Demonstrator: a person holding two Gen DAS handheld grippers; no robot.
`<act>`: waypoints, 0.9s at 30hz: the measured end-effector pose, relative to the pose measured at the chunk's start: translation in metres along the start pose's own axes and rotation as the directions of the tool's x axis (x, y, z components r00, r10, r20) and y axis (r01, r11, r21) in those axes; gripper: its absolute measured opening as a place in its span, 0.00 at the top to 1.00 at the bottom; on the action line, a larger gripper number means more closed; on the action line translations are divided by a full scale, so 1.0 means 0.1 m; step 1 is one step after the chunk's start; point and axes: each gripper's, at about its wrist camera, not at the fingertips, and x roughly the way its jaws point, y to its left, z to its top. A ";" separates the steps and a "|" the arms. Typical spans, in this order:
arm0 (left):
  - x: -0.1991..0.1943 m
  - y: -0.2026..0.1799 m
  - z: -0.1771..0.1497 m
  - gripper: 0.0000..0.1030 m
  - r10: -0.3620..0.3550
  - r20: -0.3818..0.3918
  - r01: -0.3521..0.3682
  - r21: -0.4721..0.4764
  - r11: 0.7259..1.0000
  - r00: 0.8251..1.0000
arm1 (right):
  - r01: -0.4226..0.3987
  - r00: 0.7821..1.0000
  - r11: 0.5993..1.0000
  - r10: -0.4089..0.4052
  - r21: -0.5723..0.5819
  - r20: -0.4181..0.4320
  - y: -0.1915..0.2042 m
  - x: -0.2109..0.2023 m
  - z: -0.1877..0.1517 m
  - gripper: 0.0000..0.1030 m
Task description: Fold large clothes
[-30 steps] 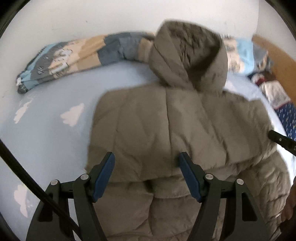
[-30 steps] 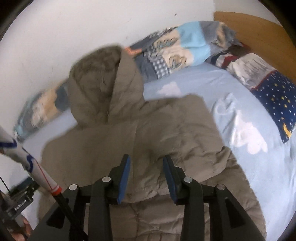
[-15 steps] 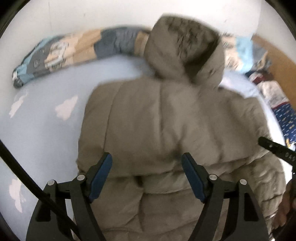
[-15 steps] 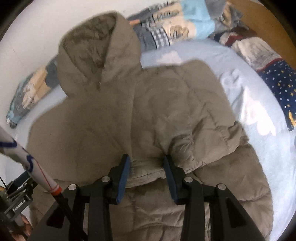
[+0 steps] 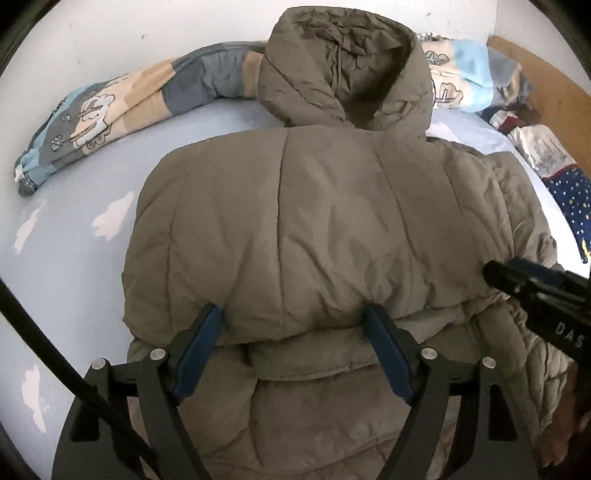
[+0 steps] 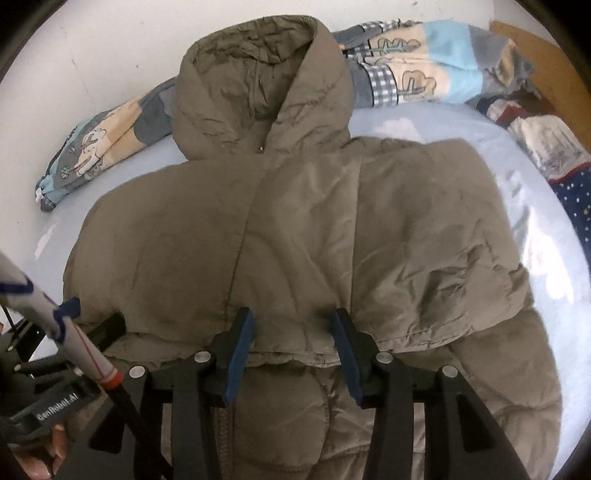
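Along the far left, a rolled patchwork quilt with cloud and tree prints lies against the white wall, at the back of a bed covered by a pale blue sheet printed with white clouds. A black cable crosses the lower left corner of the left wrist view.

The left hand-held gripper has its blue-padded fingers wide apart, straddling the folded edge of an olive-brown puffer jacket; the fabric bulges between them but neither pad visibly presses it. The jacket lies in the middle of the bed, its upper part doubled over its lower part so the fold edge faces the cameras, and its hood rests against the quilt and wall.

The right hand-held gripper also stands open, fingers apart over the same fold edge, near the zipper line.

Further right, the quilt continues in light blue patches, then a white printed pillow and a navy star-patterned fabric lie beside a wooden headboard.
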 end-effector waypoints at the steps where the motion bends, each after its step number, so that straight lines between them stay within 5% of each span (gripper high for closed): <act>1: -0.01 -0.01 0.00 0.23 0.003 0.003 -0.003 0.006 1.000 1.000 | 0.003 1.000 1.000 -0.003 -0.004 -0.003 0.01 0.00 0.01 0.53; 9: -0.27 0.21 0.10 0.23 0.024 0.092 -0.020 -0.044 0.999 0.995 | 0.025 0.994 0.998 -0.032 0.062 0.103 -0.20 -0.38 0.20 0.51; 15: 0.01 0.58 0.06 0.22 -0.053 -0.031 0.045 -0.209 0.977 0.998 | 0.034 0.999 0.975 -0.038 0.221 0.013 -0.68 -0.17 0.22 0.50; 20: -0.12 0.42 0.09 0.22 -0.007 0.005 0.007 -0.139 0.990 1.000 | 0.089 0.996 0.983 -0.085 0.162 -0.029 -0.53 -0.07 0.20 0.45; 24: -0.35 0.44 0.13 0.22 0.016 0.098 -0.002 -0.144 0.990 0.995 | 0.111 0.990 0.988 -0.119 0.112 0.071 -0.39 -0.34 0.21 0.45; 27: -0.31 0.54 0.13 0.22 0.051 0.075 -0.038 -0.164 0.986 0.996 | 0.084 0.991 0.994 -0.091 0.070 0.094 -0.30 -0.39 0.20 0.44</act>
